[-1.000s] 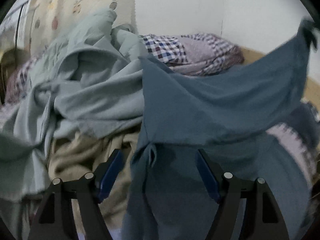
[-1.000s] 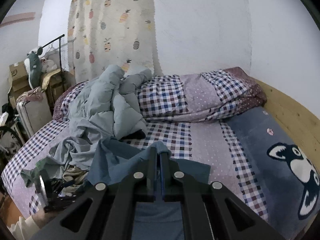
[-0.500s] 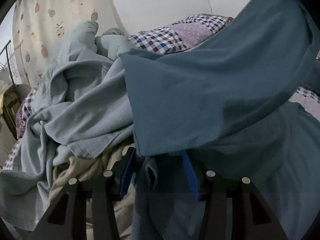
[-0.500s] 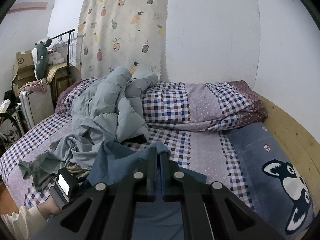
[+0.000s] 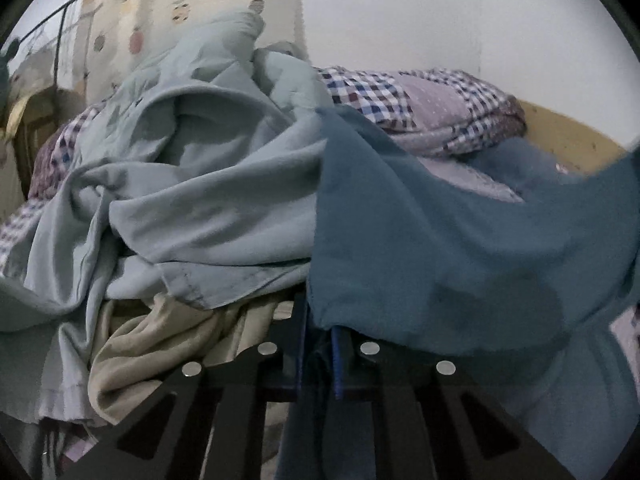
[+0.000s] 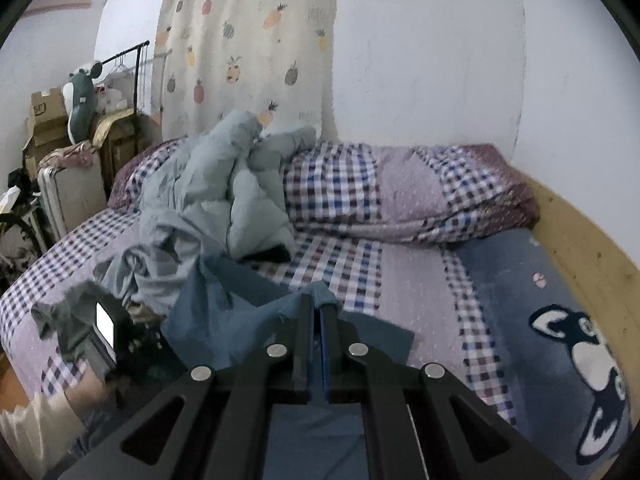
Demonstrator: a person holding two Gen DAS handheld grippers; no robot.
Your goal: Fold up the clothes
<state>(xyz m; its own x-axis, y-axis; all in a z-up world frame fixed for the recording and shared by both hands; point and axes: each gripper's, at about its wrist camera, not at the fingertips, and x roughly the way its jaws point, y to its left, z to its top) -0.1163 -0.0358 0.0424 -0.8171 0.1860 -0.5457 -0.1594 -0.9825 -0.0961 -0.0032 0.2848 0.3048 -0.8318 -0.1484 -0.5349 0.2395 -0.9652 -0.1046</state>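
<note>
Blue garment [image 5: 460, 248] hangs stretched between the two grippers above the near part of the bed [image 6: 408, 280], its lower cloth trailing onto the checked sheet. The left gripper [image 5: 320, 332] has its fingers pressed together on one edge of the blue garment, and the right gripper [image 6: 318, 320] is likewise pinched tight on a bunched corner of it.

Just beside the blue garment, on the side toward the curtain, lies a crumpled pale grey-green sheet [image 5: 208, 208], heaped high enough to block the view past it from the left wrist. Under that heap, touching the blue garment's edge, one beige piece of clothing [image 5: 160, 344] shows. Beyond the blue garment a rolled checked quilt [image 6: 400, 196] lies along the wall, with one pale padded jacket [image 6: 244, 188] slumped against it. One blue blanket with a dog face [image 6: 560, 320] covers the bed on the far side from the heap, against a wooden rail [image 6: 580, 240]. A pineapple-print curtain [image 6: 248, 40] hangs behind. A sleeve [image 6: 36, 428] shows beside the bed's edge, below the left gripper's lit screen [image 6: 105, 320].
</note>
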